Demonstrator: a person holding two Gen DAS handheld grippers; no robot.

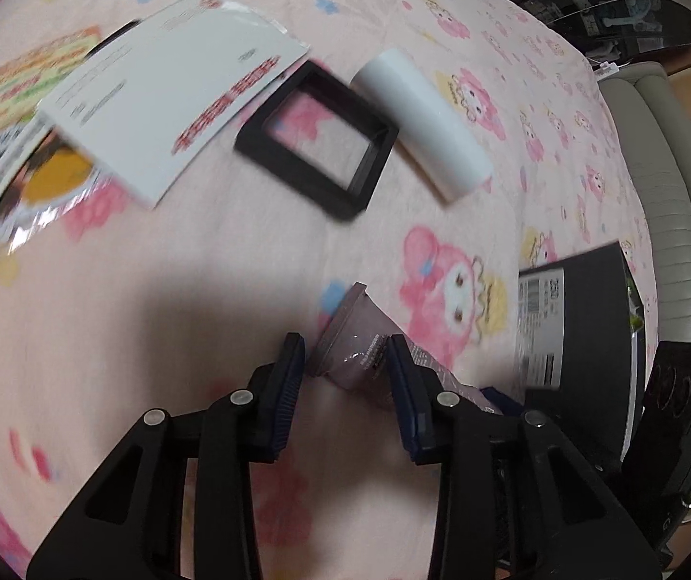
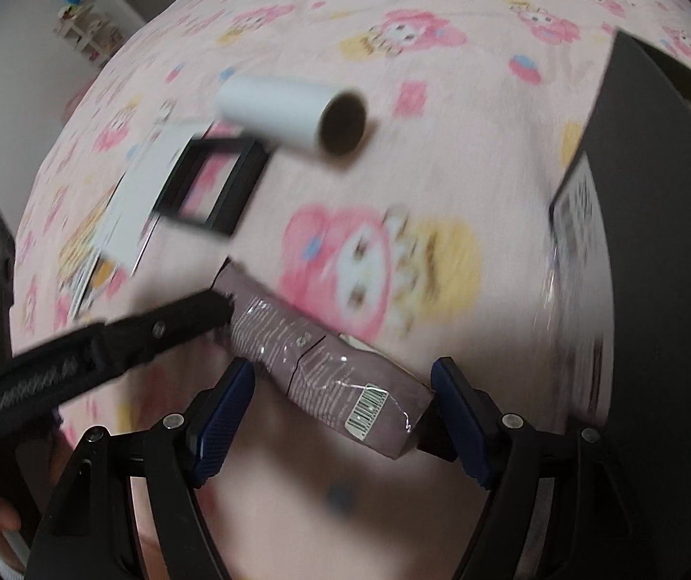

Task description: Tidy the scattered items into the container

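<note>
Two grippers: your left gripper (image 1: 345,362) and right gripper (image 2: 343,406) both have fingers spread, gripping nothing
Mauve box: the box (image 2: 326,367) lies on the pink blanket (image 2: 466,154) between both sets of fingers
Container: black box (image 2: 645,251) just right
Farther: black frame (image 1: 316,140), white roll (image 1: 418,121)

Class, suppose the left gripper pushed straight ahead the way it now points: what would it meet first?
Most likely the mauve packet, already lying between the left gripper fingers. Beyond it comes bare pink blanket, then the black frame, though depth is unclear.
</note>
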